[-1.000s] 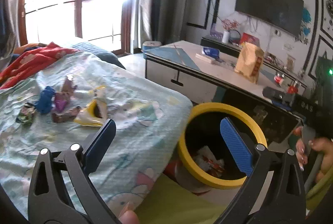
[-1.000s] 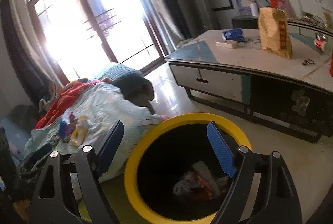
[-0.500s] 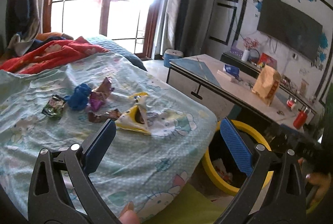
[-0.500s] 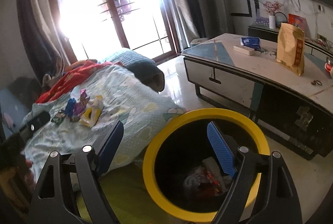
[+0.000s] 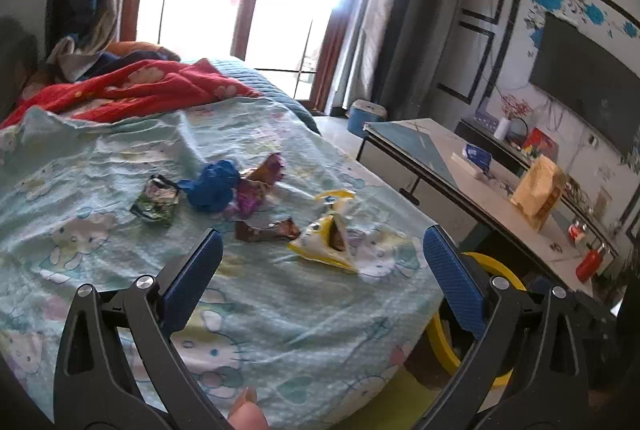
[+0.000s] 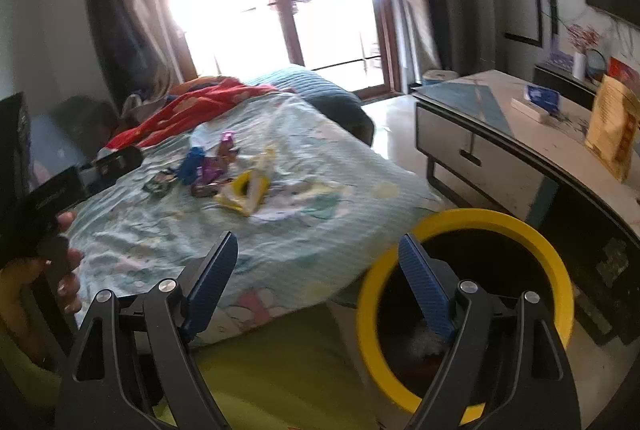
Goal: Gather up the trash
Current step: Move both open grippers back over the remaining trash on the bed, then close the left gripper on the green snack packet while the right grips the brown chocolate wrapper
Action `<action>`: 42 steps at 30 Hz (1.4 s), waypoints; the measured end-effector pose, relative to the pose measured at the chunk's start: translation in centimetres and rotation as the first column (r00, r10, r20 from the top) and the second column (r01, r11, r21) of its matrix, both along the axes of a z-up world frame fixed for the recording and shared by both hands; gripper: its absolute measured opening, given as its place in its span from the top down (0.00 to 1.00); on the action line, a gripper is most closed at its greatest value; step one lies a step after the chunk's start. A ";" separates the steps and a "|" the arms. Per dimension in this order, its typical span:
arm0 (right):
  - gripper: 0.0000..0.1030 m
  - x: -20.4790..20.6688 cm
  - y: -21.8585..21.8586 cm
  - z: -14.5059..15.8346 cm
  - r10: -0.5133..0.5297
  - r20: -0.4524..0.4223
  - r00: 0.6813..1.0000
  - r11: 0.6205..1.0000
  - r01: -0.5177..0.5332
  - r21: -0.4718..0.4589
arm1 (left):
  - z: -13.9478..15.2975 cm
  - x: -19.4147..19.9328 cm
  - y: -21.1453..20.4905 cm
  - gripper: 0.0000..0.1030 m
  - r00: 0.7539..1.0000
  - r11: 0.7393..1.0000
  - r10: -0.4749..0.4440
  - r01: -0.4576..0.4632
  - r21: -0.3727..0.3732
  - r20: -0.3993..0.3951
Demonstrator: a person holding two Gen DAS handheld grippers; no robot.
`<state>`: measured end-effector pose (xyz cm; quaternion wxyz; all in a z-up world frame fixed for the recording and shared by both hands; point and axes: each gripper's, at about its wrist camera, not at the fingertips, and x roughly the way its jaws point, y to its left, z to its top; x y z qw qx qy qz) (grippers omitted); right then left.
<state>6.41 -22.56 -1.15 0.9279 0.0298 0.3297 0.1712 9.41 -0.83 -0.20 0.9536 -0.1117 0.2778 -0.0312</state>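
both views have swung off the bin and onto the bed over the last second, so the work looks to be turning from a drop toward the next pickup. nearest in the left wrist view, the left claw (image 5: 320, 266) stands spread wide with nothing between its blue pads, and where the yellow-rimmed bin (image 5: 502, 270) filled the middle of that view before, only a sliver of its rim now shows at the lower right behind the right pad. the right claw (image 6: 316, 276) is likewise spread and empty, and the bin (image 6: 520, 230) has slid from the centre to its right side, with some litter dimly visible inside. beyond the left claw the pale blue bedsheet (image 5: 280, 310) now takes the foreground, and on it lies the remaining trash: a yellow wrapper (image 5: 326, 240) closest, a brown wrapper (image 5: 266, 230) just beside it, then a purple wrapper (image 5: 260, 184), a crumpled blue piece (image 5: 212, 184) and a green packet (image 5: 156, 198) in a loose cluster. farther off sit the red blanket (image 5: 132, 90) and, to the right, the tabletop (image 5: 472, 190) with a tan bag (image 5: 538, 192). the yellow wrapper seems the likeliest next target, since it lies almost between the left claw's pads.
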 end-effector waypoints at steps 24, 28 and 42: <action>0.21 3.5 14.4 -1.8 0.308 -0.060 0.949 0.945 -0.313 -0.099 | -2.9 1.0 12.6 0.10 0.967 0.960 0.235 -0.247 -0.135 -0.097; 0.21 5.0 16.4 -2.5 0.333 -0.073 0.940 0.934 -0.339 -0.113 | -3.7 1.1 14.4 0.11 0.957 0.950 0.268 -0.282 -0.135 -0.112; 0.27 11.6 21.3 -5.3 0.362 -0.113 0.925 0.893 -0.379 -0.244 | -6.9 3.6 16.9 0.46 0.963 0.939 0.221 -0.253 -0.234 -0.155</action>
